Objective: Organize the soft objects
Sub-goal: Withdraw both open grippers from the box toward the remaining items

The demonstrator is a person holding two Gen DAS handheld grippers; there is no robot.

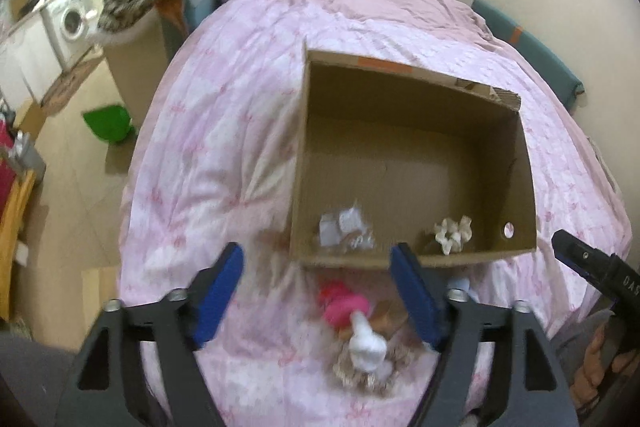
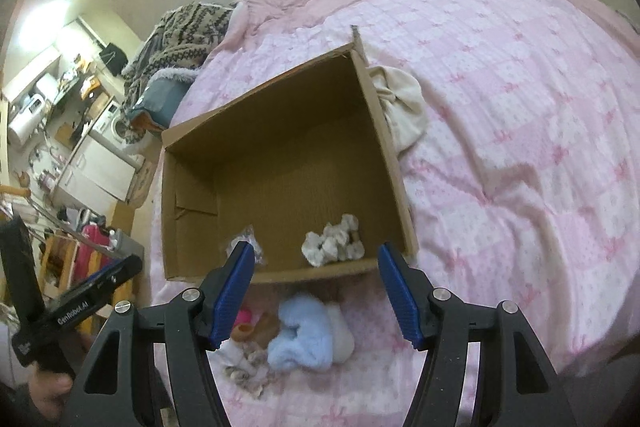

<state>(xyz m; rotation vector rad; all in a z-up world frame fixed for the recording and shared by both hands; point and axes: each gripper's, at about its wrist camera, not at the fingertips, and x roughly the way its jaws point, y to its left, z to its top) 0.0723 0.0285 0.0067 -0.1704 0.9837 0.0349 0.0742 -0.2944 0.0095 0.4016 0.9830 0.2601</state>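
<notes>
Soft items are being sorted from the pink quilt (image 2: 520, 107) into a cardboard box (image 2: 276, 155).

Two pieces (a cream scrunchie (image 2: 334, 241) and a whitish bundle (image 1: 346, 227)) lie by the box's near wall, likely dropped there for reach. The remaining pile, including a blue fluffy item (image 2: 302, 335) and a pink item (image 1: 344, 309), is left just before the box. The left gripper (image 1: 318, 291) and right gripper (image 2: 316, 291) are held above it, angled down, both spread wide and empty.
</notes>
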